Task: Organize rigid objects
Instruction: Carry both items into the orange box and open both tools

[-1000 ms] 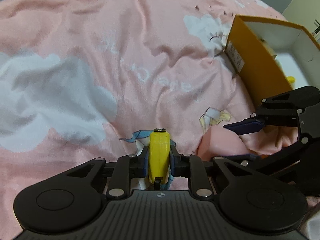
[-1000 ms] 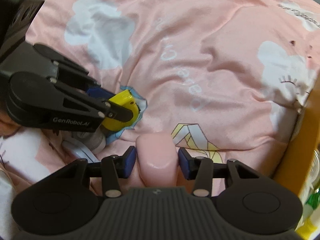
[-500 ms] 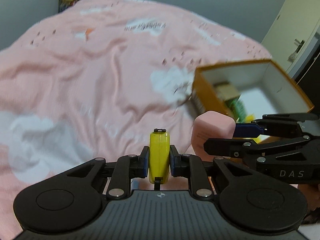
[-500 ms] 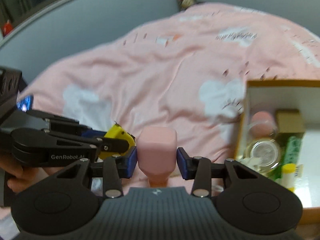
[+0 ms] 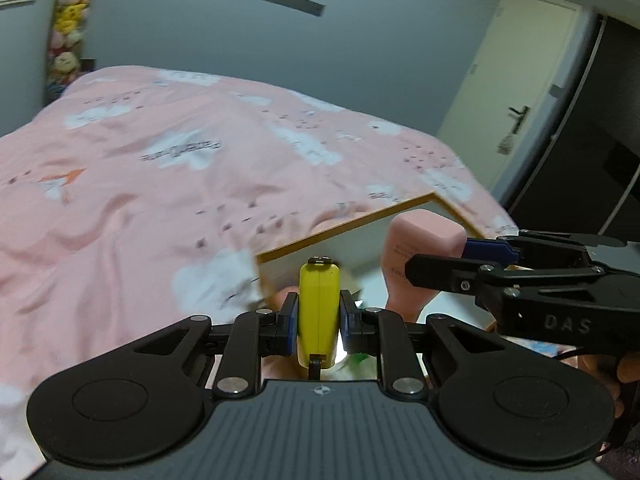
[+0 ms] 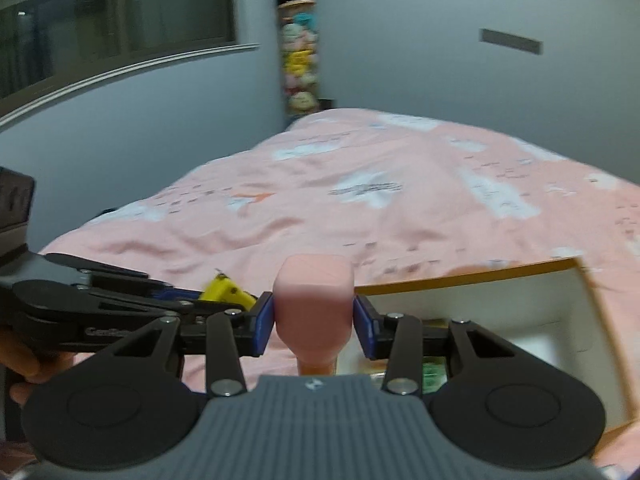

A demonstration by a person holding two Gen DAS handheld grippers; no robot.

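My left gripper (image 5: 319, 316) is shut on a flat yellow object (image 5: 319, 308) with a metal ring at its far end. It also shows at the left of the right wrist view as the yellow object (image 6: 224, 292). My right gripper (image 6: 314, 316) is shut on a pink bottle (image 6: 314, 304), held by its blue pads. From the left wrist view, the pink bottle (image 5: 420, 256) hangs at the right, above the open orange-rimmed box (image 5: 348, 226). The box (image 6: 472, 276) has white inner walls and lies on the bed below both grippers. Its contents are mostly hidden.
A pink bedspread (image 5: 160, 200) with white cloud prints covers the bed. A grey wall, a hanging column of plush toys (image 6: 298, 64) and a window stand behind it. A cream door (image 5: 520, 92) is at the right. Green packaging (image 6: 430, 372) peeks from the box.
Both grippers rose from the bedspread and tilted up, each keeping its object. The room's walls came into view, and the box now sits under the grippers.
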